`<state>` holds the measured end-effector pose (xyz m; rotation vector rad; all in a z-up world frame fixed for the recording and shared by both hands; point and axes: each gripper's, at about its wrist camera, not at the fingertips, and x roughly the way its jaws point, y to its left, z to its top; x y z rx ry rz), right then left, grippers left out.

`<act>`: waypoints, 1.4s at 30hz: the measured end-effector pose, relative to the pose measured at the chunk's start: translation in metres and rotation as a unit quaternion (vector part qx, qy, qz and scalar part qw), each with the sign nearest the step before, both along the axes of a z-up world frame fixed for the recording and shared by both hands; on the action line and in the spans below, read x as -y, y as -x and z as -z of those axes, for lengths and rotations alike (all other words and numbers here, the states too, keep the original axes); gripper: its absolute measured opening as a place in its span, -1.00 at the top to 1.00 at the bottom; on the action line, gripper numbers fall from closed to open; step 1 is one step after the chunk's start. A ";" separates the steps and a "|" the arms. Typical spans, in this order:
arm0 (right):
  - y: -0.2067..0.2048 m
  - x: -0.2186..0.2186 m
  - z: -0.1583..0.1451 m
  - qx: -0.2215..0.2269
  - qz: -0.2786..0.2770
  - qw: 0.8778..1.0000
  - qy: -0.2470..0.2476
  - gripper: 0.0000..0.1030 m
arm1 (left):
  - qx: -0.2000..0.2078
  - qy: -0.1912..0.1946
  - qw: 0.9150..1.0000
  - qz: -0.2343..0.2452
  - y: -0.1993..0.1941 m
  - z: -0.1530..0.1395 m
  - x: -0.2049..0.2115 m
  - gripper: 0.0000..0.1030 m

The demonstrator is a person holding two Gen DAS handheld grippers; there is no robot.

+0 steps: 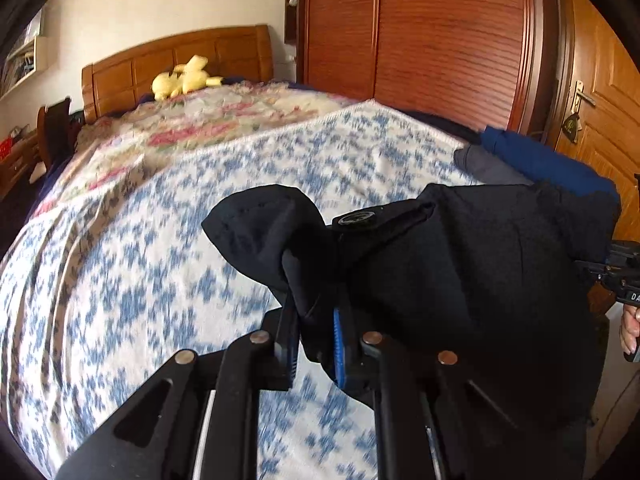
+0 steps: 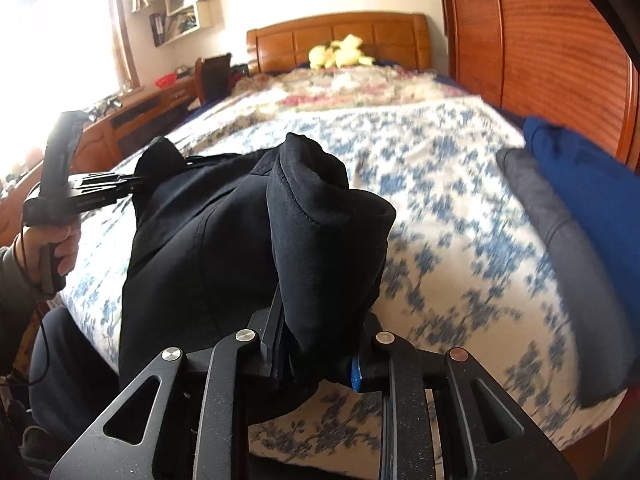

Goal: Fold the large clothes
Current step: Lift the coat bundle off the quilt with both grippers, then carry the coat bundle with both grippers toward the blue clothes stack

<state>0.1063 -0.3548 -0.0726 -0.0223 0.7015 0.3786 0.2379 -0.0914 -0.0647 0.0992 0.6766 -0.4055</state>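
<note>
The left tool (image 1: 314,344) is clamped on a bunched edge of the black garment (image 1: 480,280), its blue pad (image 1: 338,352) pressed against the cloth. The right tool (image 2: 316,356) is clamped the same way on another bunched edge of the garment (image 2: 224,248). Between the two tools the garment hangs stretched and lifted above the bed (image 2: 420,208), near the bed's foot edge, with its lower part drooping over that edge in the right wrist view. A round button (image 1: 355,217) shows on a tab of the cloth near the left tool.

The bed carries a blue-and-white patterned cover (image 1: 140,260) and, farther up, a floral quilt (image 1: 200,120). At the bed's right edge lie a grey cloth (image 2: 560,240) and a blue cloth (image 2: 588,184), touching each other. A yellow plush toy (image 1: 184,78) rests by the headboard (image 1: 180,60). A wooden wardrobe (image 1: 420,32) stands beside the bed.
</note>
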 end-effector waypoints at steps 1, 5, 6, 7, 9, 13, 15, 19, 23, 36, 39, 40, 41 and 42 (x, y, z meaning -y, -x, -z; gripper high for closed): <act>-0.001 0.004 -0.005 0.008 0.002 1.000 -0.001 0.58 | 0.007 0.001 1.000 0.002 -0.003 -0.007 0.006 0.80; -0.006 0.029 -0.034 0.043 0.015 0.999 0.000 0.59 | 0.037 0.007 0.999 0.014 -0.019 -0.039 0.040 0.80; -0.006 0.036 -0.042 0.053 0.019 0.998 0.002 0.60 | 0.046 0.009 0.999 0.020 -0.024 -0.050 0.053 0.80; -0.007 0.046 -0.051 0.065 0.025 0.998 0.004 0.60 | 0.055 0.009 0.998 0.025 -0.028 -0.059 0.063 0.80; -0.006 0.065 -0.074 0.090 0.039 0.995 0.010 0.60 | 0.074 0.012 0.996 0.037 -0.039 -0.081 0.092 0.80; -0.004 0.113 -0.116 0.131 0.080 0.988 0.026 0.60 | 0.105 0.023 0.991 0.077 -0.063 -0.120 0.161 0.80; -0.001 0.140 -0.130 0.144 0.105 0.983 0.037 0.60 | 0.116 0.023 0.988 0.099 -0.074 -0.133 0.198 0.80; 0.004 0.196 -0.147 0.151 0.158 0.975 0.045 0.60 | 0.113 0.035 0.983 0.142 -0.096 -0.147 0.272 0.80; 0.015 0.253 -0.154 0.151 0.214 0.964 0.043 0.60 | 0.104 0.045 0.977 0.181 -0.108 -0.152 0.345 0.79; 0.027 0.321 -0.105 0.084 0.295 0.951 0.039 0.25 | 0.066 0.004 0.979 0.191 -0.107 -0.119 0.414 0.60; 0.035 0.326 -0.106 0.086 0.316 0.943 0.054 -0.18 | 0.077 0.015 0.978 0.195 -0.096 -0.122 0.401 0.35; 0.039 0.326 -0.109 0.092 0.328 0.938 0.067 -0.29 | 0.080 0.014 0.976 0.200 -0.089 -0.123 0.396 0.30; 0.043 0.328 -0.111 0.097 0.337 0.933 0.076 -0.33 | 0.082 0.014 0.975 0.204 -0.087 -0.120 0.395 0.28; 0.048 0.330 -0.115 0.104 0.341 0.931 0.082 -0.34 | 0.084 0.013 0.974 0.209 -0.079 -0.120 0.389 0.22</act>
